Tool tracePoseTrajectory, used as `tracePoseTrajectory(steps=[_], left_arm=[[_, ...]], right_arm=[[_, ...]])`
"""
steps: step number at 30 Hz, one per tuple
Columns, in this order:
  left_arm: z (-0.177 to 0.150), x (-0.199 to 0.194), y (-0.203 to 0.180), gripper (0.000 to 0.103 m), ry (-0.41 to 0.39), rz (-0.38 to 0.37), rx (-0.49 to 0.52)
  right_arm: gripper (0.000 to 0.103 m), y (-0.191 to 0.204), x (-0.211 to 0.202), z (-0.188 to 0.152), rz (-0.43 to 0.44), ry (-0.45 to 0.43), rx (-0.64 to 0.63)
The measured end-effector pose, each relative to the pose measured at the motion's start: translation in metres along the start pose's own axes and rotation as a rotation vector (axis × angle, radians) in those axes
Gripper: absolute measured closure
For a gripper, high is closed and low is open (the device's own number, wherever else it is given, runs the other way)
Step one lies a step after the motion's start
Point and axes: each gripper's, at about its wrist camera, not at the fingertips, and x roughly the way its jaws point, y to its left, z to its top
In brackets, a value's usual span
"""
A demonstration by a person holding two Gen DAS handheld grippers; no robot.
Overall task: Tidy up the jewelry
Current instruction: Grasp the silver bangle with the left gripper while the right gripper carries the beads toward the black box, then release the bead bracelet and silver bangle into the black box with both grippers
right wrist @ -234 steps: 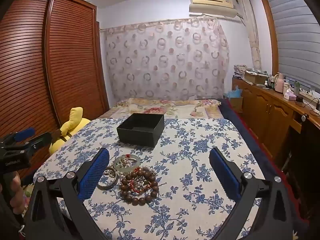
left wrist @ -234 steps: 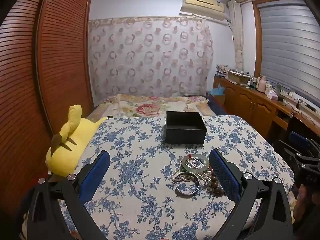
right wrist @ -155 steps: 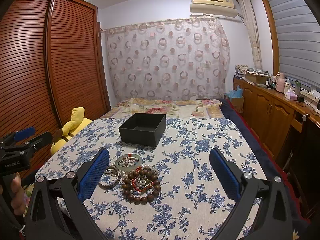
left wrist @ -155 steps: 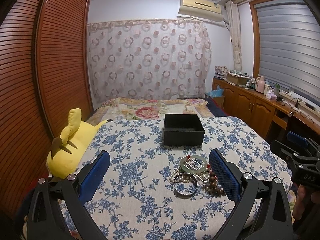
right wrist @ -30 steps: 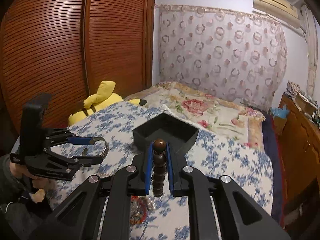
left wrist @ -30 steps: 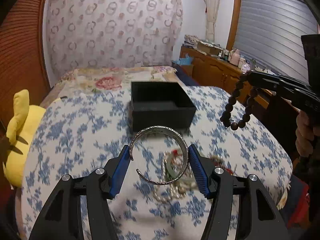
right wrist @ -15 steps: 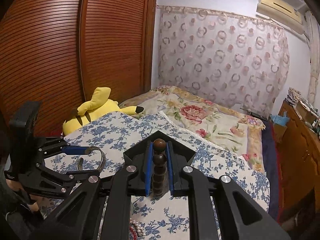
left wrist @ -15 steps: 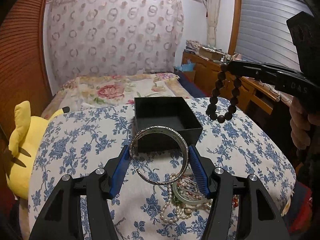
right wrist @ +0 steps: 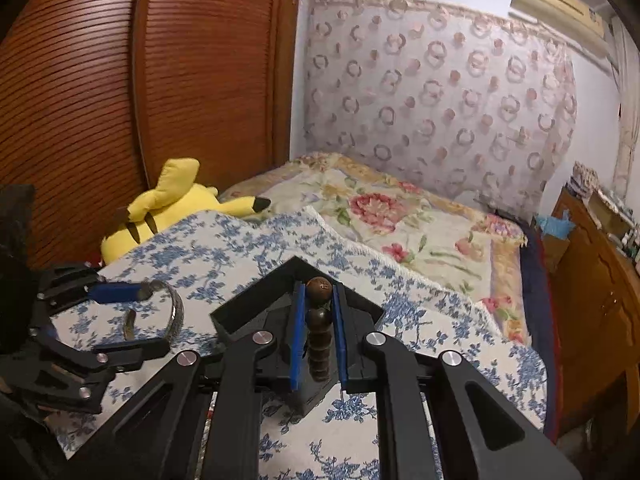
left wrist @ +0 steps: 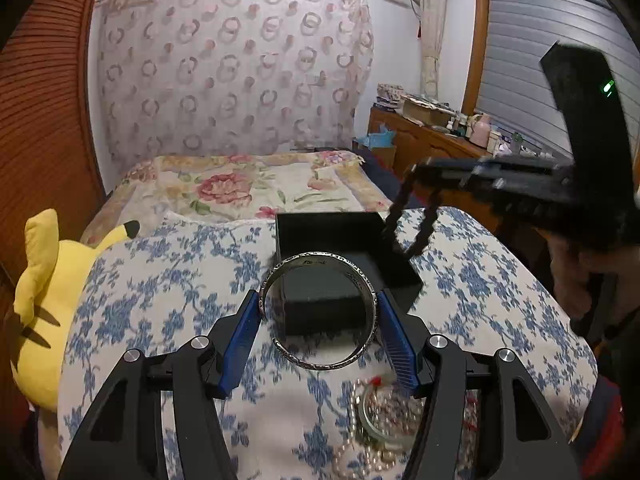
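Note:
My left gripper (left wrist: 319,298) is shut on a silver open bangle (left wrist: 320,258), held flat just in front of the black open box (left wrist: 328,217) on the blue-flowered cloth. My right gripper (right wrist: 317,308) is shut on a dark wooden bead bracelet (right wrist: 318,290). In the left wrist view that gripper (left wrist: 480,174) comes in from the right, and the bead bracelet (left wrist: 412,226) hangs over the box's right side. The right wrist view shows the box (right wrist: 256,312) under its fingers, and the left gripper (right wrist: 136,320) with the bangle (right wrist: 176,312) to the left.
A pile of jewelry (left wrist: 384,416) with a pale green bangle, pearls and red thread lies near the cloth's front edge. A yellow plush toy (left wrist: 44,300) lies at the left. A flowered bed (left wrist: 240,188) is behind, wooden cabinets (left wrist: 432,144) to the right. A person's hand (left wrist: 580,276) holds the right gripper.
Both grippers have moved in on the box with their loads. The bead bracelet has swung left from beside the box to over its right side. The bangle sits nearer the box.

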Motion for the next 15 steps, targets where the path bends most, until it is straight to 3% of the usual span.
tracePoseTrajectory(steps=[10,11,13,15], left_arm=[[0.026,0.050,0.001,0.046,0.042,0.021,0.008],[0.027,0.054,0.002,0.046,0.046,0.024,0.009],[0.032,0.065,0.002,0.046,0.061,0.025,0.011],[0.036,0.074,0.003,0.046,0.078,0.023,0.013]], right_arm=[[0.087,-0.008,0.046,-0.027,0.039,0.130,0.071],[0.085,-0.008,0.045,-0.030,0.049,0.133,0.071],[0.063,-0.009,0.043,-0.034,0.051,0.129,0.078],[0.063,-0.012,0.037,-0.038,0.063,0.121,0.088]])
